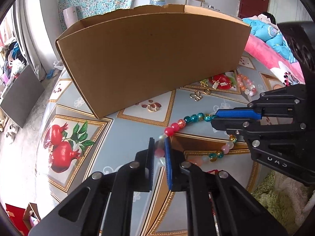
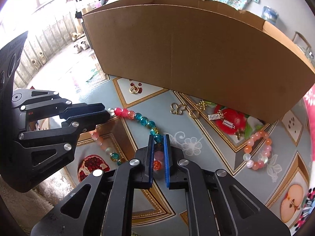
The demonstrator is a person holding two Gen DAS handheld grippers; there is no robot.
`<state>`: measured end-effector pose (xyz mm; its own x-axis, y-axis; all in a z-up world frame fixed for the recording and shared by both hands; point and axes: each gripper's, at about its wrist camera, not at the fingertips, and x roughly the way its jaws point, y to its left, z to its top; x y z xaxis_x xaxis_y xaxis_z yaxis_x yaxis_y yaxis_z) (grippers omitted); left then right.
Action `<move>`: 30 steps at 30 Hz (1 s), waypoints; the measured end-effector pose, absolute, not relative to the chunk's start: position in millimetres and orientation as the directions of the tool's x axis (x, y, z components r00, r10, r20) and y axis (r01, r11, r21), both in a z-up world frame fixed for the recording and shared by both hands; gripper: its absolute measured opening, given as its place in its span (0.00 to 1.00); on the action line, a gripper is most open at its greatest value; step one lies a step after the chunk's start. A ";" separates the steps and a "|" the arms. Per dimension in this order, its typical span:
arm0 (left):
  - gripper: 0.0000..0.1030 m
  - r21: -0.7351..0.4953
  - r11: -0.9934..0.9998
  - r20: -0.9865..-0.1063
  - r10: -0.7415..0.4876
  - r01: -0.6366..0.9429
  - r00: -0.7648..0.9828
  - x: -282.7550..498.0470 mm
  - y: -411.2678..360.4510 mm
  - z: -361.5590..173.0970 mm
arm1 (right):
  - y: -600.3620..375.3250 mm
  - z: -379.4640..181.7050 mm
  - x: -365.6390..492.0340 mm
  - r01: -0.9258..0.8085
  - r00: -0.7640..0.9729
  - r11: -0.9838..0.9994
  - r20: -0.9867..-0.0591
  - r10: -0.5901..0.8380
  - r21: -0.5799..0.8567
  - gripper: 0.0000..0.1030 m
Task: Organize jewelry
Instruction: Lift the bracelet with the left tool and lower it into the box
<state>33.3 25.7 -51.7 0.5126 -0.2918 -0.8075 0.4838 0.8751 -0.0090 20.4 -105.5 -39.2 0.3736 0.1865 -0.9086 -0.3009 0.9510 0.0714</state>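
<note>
The left gripper point(image 1: 159, 147) is closed on pale beads of the necklace point(image 1: 189, 120), and the right gripper point(image 2: 158, 147) is closed on teal beads of the same strand. The necklace hangs stretched between the two, above the table point(image 1: 126, 129). A box point(image 1: 149, 59) stands on the far side. Near its base lie a ring point(image 2: 134, 89), gold charms point(image 2: 178, 109), earrings point(image 2: 222, 120) and, to the right, a bracelet point(image 2: 258, 151)
</note>
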 end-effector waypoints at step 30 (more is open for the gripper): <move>0.09 -0.010 0.873 -0.545 -0.413 0.487 0.730 116.8 31.4 127.2 | -135.7 89.2 135.1 -0.473 0.595 0.874 -0.690 0.411 0.112 0.07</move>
<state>116.8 31.4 127.2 0.7300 -0.4130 -0.5446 0.4868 0.8735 -0.0099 135.1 -135.7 89.2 0.5954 0.4111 -0.6903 -0.4732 0.8738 0.1122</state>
